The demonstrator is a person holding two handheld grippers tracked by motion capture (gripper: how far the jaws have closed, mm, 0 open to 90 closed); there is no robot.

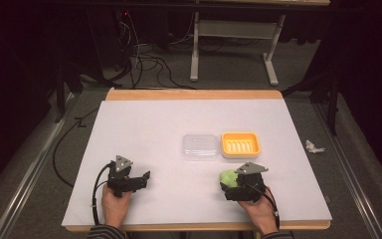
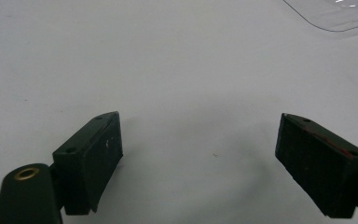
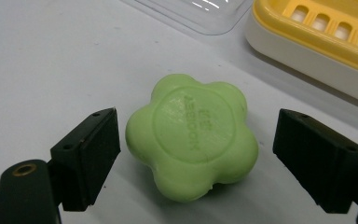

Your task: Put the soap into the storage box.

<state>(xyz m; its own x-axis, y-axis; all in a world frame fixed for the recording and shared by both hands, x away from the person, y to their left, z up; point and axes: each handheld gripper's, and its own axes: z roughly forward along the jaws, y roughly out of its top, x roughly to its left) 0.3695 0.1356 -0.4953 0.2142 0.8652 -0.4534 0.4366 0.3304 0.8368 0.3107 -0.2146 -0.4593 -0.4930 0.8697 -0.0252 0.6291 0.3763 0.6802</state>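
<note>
A pale green soap (image 3: 192,136), flower-shaped with rounded lobes and a stamped round face, lies on the white table (image 1: 179,194) at lower right of the high view, between the right gripper's (image 3: 196,154) spread jaws, touching neither. Above it sit a yellow dish (image 1: 240,145) and clear lid (image 1: 200,146). The left gripper (image 2: 200,156), lower left, is spread apart with bare table between its jaws.

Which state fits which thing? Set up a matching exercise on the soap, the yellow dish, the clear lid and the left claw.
1. green soap
2. yellow soap dish
3. clear lid
4. left claw

a. open over bare table
b. slotted, nothing in it
c. lying between the open right claw's jaws
d. flat, left of the dish

Pairs: 1-c, 2-b, 3-d, 4-a.
</note>
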